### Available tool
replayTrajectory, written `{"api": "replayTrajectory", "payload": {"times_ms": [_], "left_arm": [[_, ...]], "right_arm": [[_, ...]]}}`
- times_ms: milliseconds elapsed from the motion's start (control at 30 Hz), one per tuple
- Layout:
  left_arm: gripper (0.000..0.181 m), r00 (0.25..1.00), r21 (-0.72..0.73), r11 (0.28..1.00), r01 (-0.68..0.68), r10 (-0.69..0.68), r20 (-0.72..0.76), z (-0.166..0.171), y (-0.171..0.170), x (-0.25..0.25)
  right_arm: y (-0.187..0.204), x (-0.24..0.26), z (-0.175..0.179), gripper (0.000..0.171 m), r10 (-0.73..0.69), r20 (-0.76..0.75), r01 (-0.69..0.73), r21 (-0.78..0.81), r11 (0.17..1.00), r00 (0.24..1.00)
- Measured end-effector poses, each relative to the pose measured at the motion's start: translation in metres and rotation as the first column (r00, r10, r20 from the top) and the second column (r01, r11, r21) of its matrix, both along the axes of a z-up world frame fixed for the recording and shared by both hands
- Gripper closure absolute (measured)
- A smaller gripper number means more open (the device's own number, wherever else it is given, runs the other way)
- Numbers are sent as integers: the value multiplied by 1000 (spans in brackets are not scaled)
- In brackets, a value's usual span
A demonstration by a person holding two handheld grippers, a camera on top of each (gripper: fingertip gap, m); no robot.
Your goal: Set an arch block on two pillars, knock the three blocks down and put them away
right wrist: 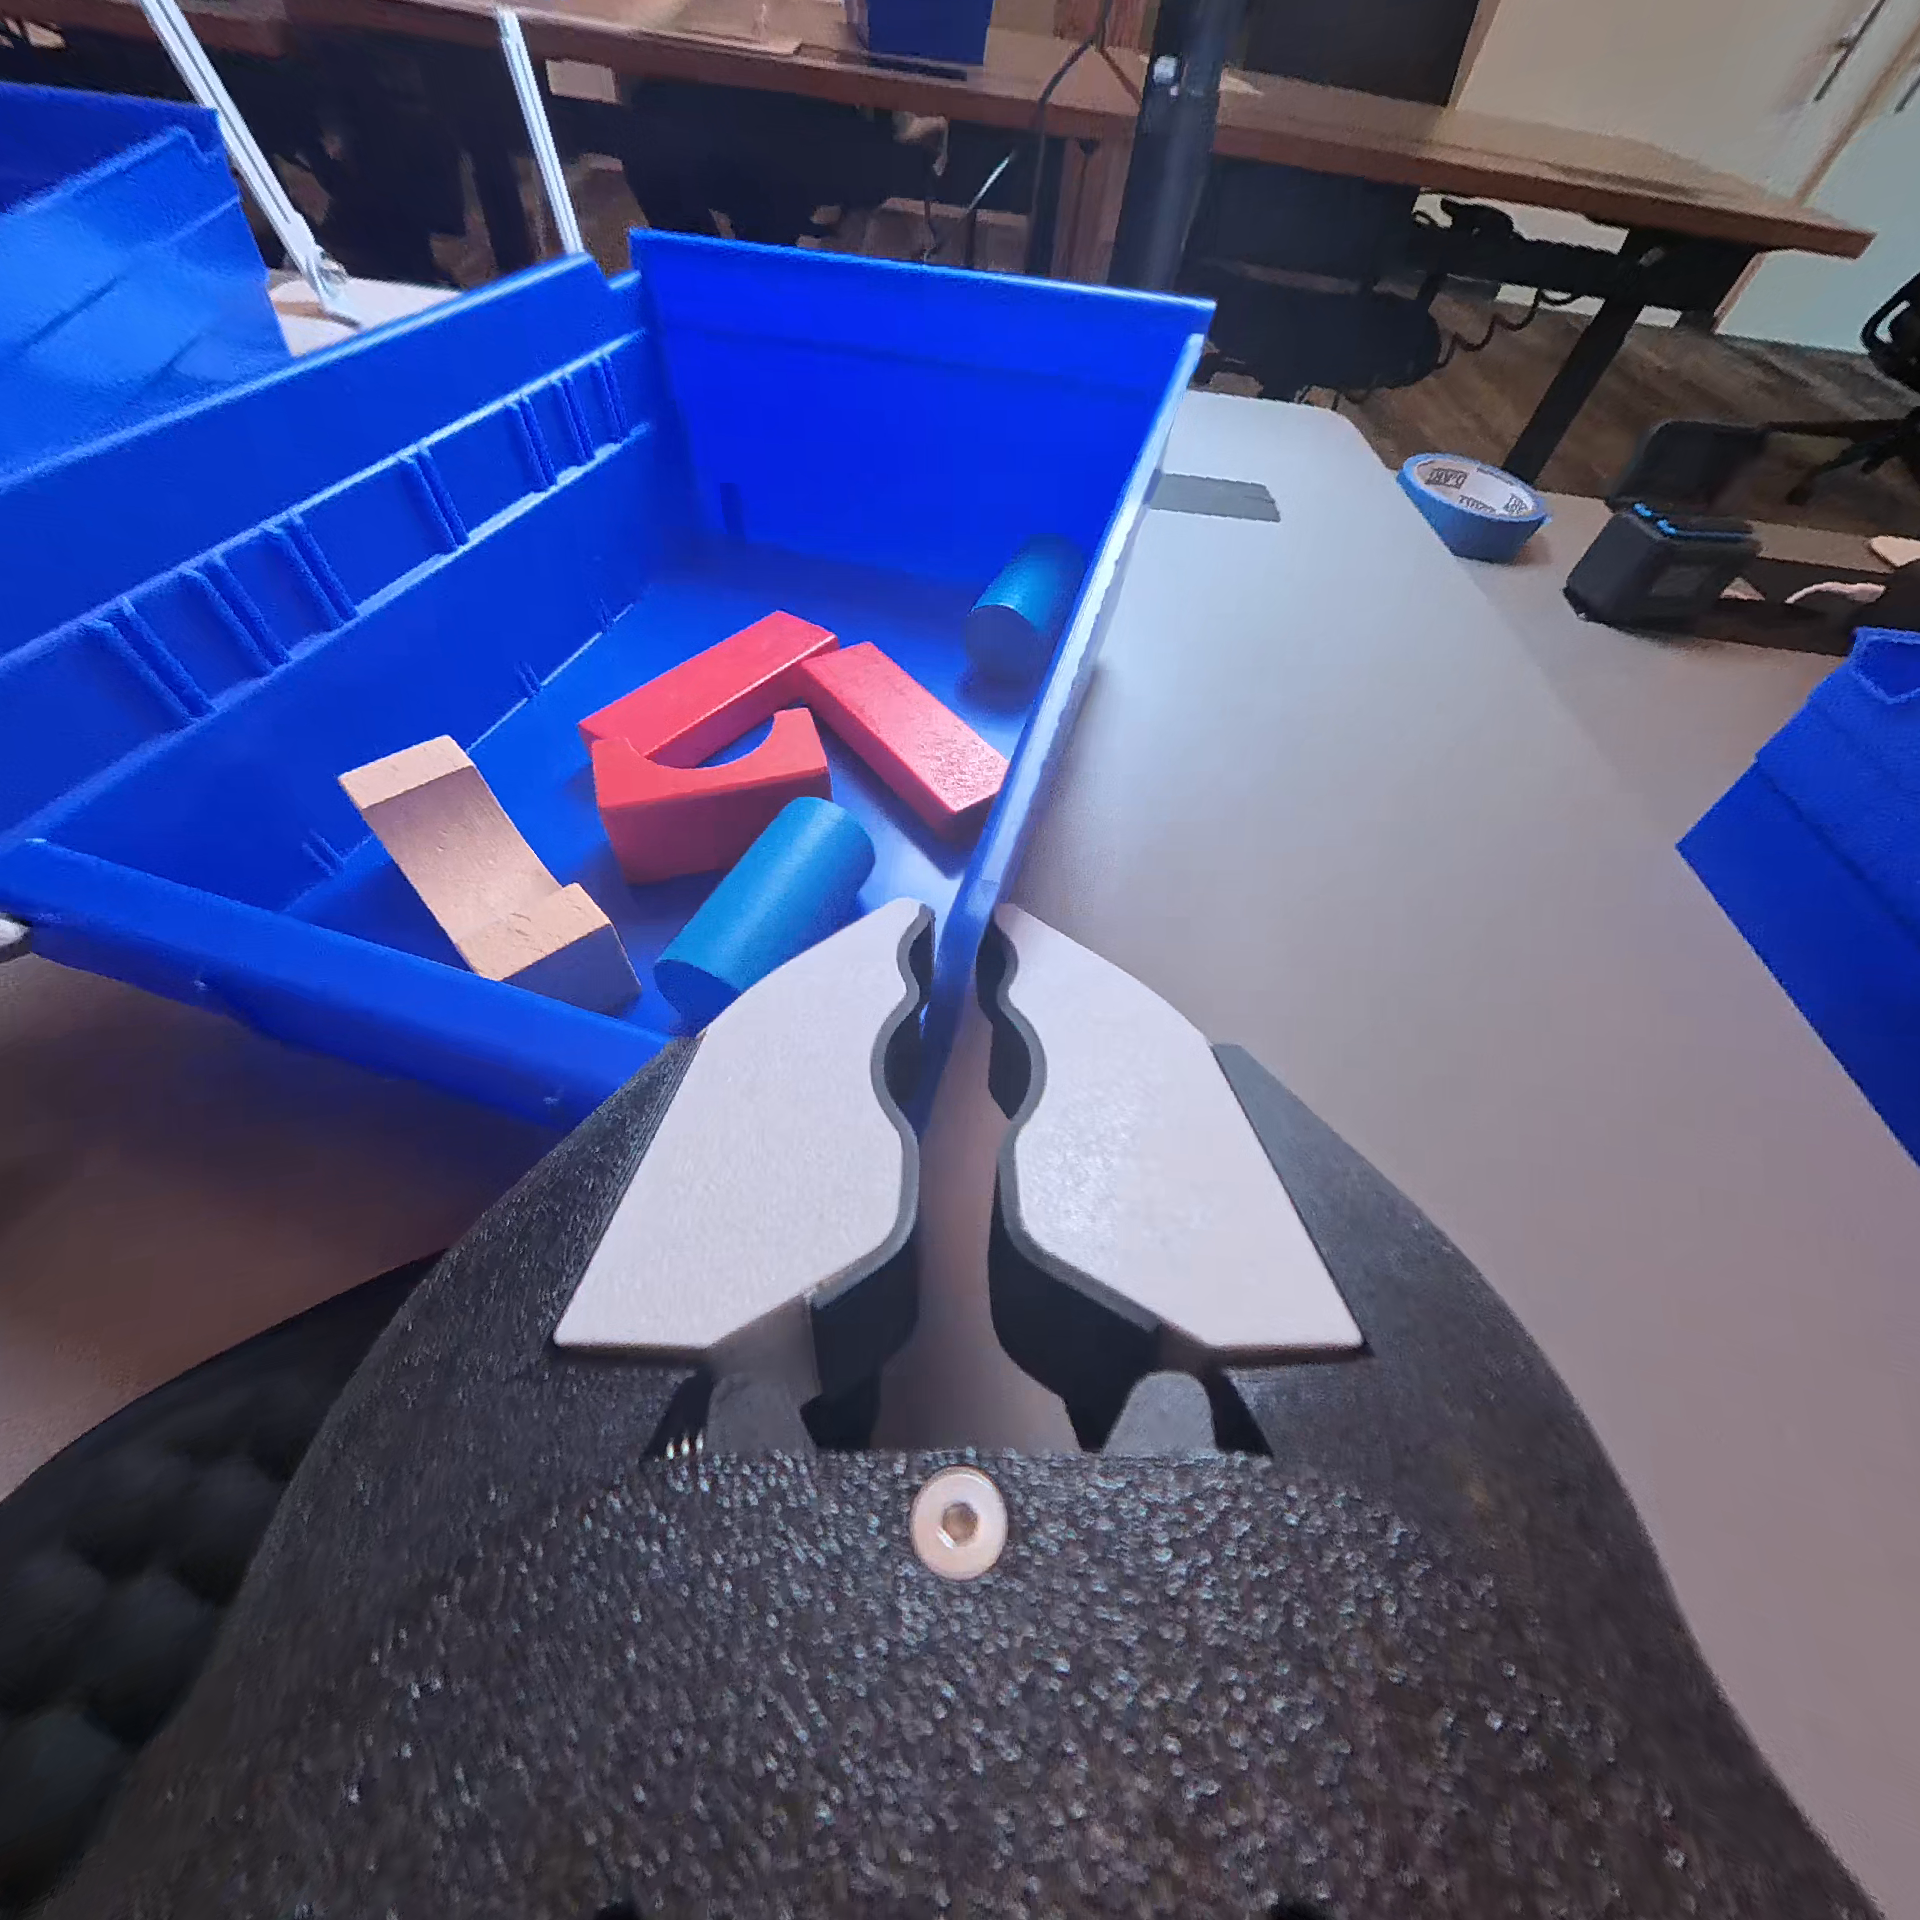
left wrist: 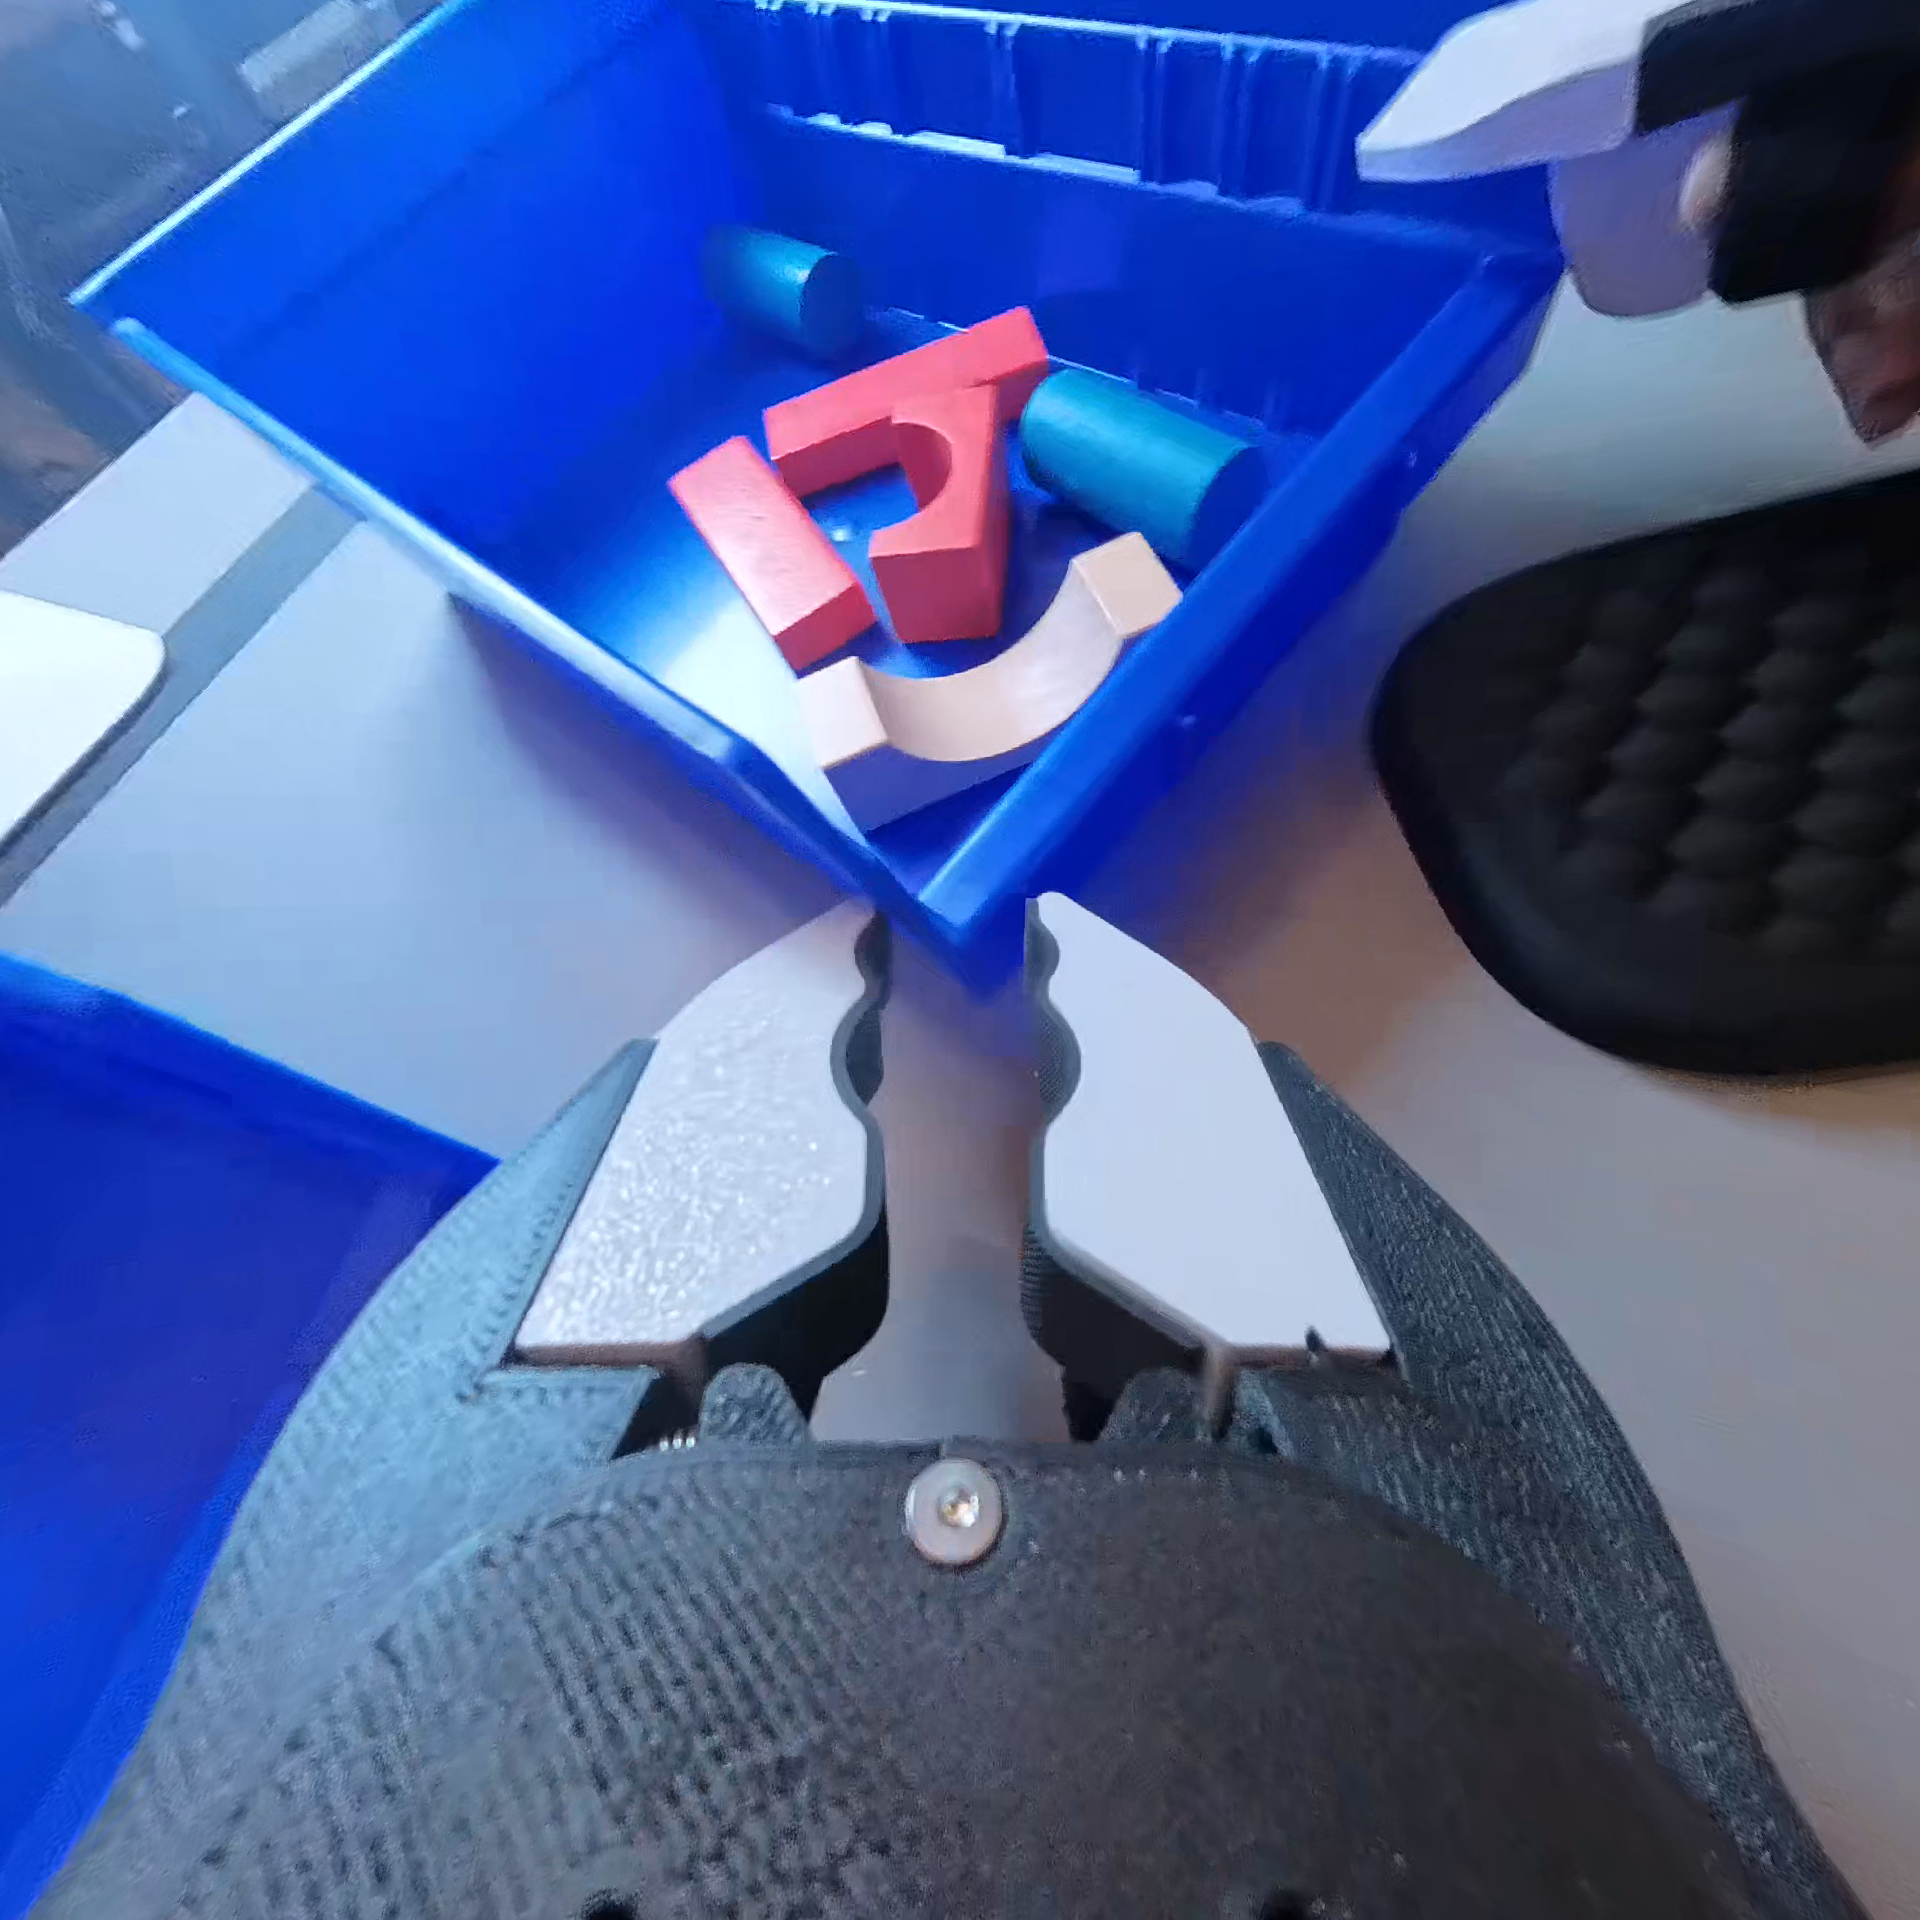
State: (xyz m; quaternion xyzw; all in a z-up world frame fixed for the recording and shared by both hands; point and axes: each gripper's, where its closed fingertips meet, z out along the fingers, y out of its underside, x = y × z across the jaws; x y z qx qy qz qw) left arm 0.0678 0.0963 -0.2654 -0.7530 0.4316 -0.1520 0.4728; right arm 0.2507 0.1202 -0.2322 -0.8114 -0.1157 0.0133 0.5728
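Note:
An open blue bin (left wrist: 1247, 623) stands on the grey table and holds all the blocks. In it lie a plain wooden arch block (left wrist: 997, 696), a red arch (left wrist: 935, 540), two red bars (left wrist: 769, 551) and two blue cylinders (left wrist: 1132, 457). My left gripper (left wrist: 956, 925) hovers just short of the bin's near corner, jaws a narrow gap apart and empty. My right gripper (right wrist: 951, 925) is over the bin's (right wrist: 883, 416) right wall, jaws almost together and empty, close to a blue cylinder (right wrist: 769, 904). The wooden arch (right wrist: 468, 852) and red arch (right wrist: 707, 810) lie beyond. The right gripper also shows in the left wrist view (left wrist: 1475, 135).
A black mesh pad (left wrist: 1662, 779) lies beside the bin. A second blue bin (left wrist: 156, 1247) is at my lower left, and another blue bin (right wrist: 1829, 831) at the right. A blue tape roll (right wrist: 1470, 504) and a black box (right wrist: 1662, 561) sit farther back on the table.

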Motion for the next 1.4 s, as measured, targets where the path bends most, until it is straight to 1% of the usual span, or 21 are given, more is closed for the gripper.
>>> {"api": "replayTrajectory", "payload": {"times_ms": [100,200,233,300,433,600,733,833,933,1000,1033,1067,1133,1167,1233,1300,1333,1400], "left_arm": [[158,1000,-8,1000,17,-17,-21,0,-3,4],[158,999,-5,999,36,-36,-8,5,-9,8],[158,999,18,999,42,-42,-9,10,-11,7],[159,999,88,995,40,-38,-18,26,-16,4],[166,1000,257,966,17,-14,-16,78,-36,-19],[168,996,390,916,-88,70,60,132,-70,-72],[169,991,479,867,-134,113,72,157,-108,-125],[170,990,515,846,-135,134,40,166,-138,-162],[170,988,560,818,-133,153,11,169,-164,-195],[169,989,578,813,-76,136,-61,166,-181,-213],[169,987,560,828,-21,108,-122,160,-191,-221],[170,981,499,866,36,65,-185,149,-202,-227],[172,969,307,944,123,-48,-242,124,-228,-236],[174,957,208,963,171,-112,-266,109,-241,-239],[181,930,76,966,248,-215,-298,84,-262,-243],[181,932,-56,955,293,-298,-207,70,-282,-246],[181,940,-87,953,290,-301,-164,68,-286,-250],[181,958,-115,964,242,-255,-127,62,-282,-265]], "right_arm": [[-8,4,1,165,-20,6,20,28,999,1000],[-17,7,9,165,-22,-40,24,67,997,999],[-19,7,13,165,-19,-54,23,79,997,998],[-23,3,22,165,-4,-88,13,103,995,996],[-30,-22,58,165,85,-171,-55,174,983,982],[-41,-83,108,165,250,-200,-192,273,943,947],[-50,-148,136,165,416,-269,-337,294,895,869],[-55,-198,148,166,513,-297,-429,306,850,805],[-63,-244,149,166,587,-317,-509,298,807,745],[-70,-270,145,166,629,-332,-562,283,777,703],[-75,-282,141,166,649,-338,-588,275,761,682],[-80,-294,137,166,667,-344,-613,266,744,660],[-93,-318,125,166,699,-354,-665,234,709,621],[-99,-329,117,167,711,-354,-686,218,694,607],[-109,-350,98,168,734,-318,-718,192,669,600],[-117,-366,77,169,743,-323,-745,144,651,586],[-118,-372,65,169,736,-338,-752,113,650,586],[-115,-377,44,169,724,-327,-748,71,660,608]]}}
